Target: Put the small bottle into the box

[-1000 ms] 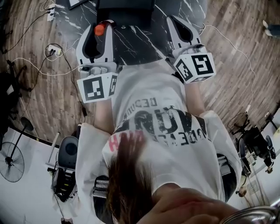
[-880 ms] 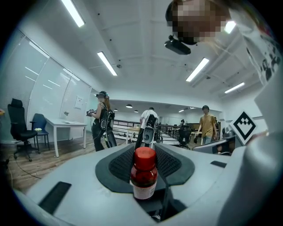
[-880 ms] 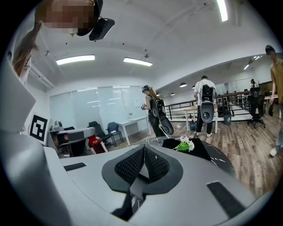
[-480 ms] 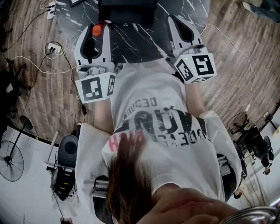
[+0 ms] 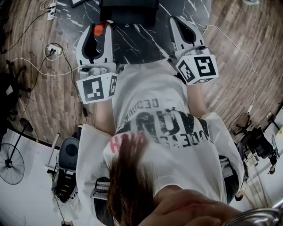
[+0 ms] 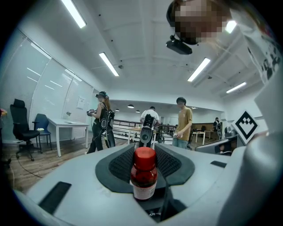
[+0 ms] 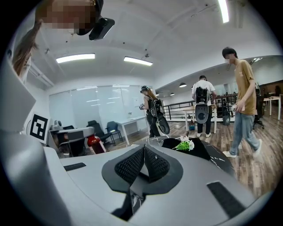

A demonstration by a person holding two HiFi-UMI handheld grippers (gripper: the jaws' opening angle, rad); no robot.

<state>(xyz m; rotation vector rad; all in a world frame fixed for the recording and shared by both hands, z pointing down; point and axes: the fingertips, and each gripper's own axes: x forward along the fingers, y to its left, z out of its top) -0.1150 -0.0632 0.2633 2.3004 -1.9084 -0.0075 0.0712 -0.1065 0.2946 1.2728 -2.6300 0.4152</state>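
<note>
The small bottle [image 6: 144,174] is dark red with a red cap and a pale label. It stands upright between the pads of my left gripper [image 6: 144,154], which is shut on it. In the head view the red cap [image 5: 99,30] shows at the tip of the left gripper [image 5: 99,26], over the near edge of the black marble table [image 5: 132,42]. A dark box-like thing [image 5: 128,9] sits on the table just beyond. My right gripper [image 5: 181,22] hovers at the table's right side. Its pads [image 7: 132,165] meet with nothing between them. From there the bottle [image 7: 94,143] shows at the left.
White cables and a power strip [image 5: 55,50] lie on the wooden floor to the left, near a floor fan [image 5: 11,163]. A black cloth with a green and white sprig [image 7: 185,145] lies on the table. Several people [image 6: 182,121] stand farther off, by a white desk [image 6: 66,128] and office chairs.
The left gripper with the bottle has shifted slightly to the left and away from me. The right gripper has hardly moved.
</note>
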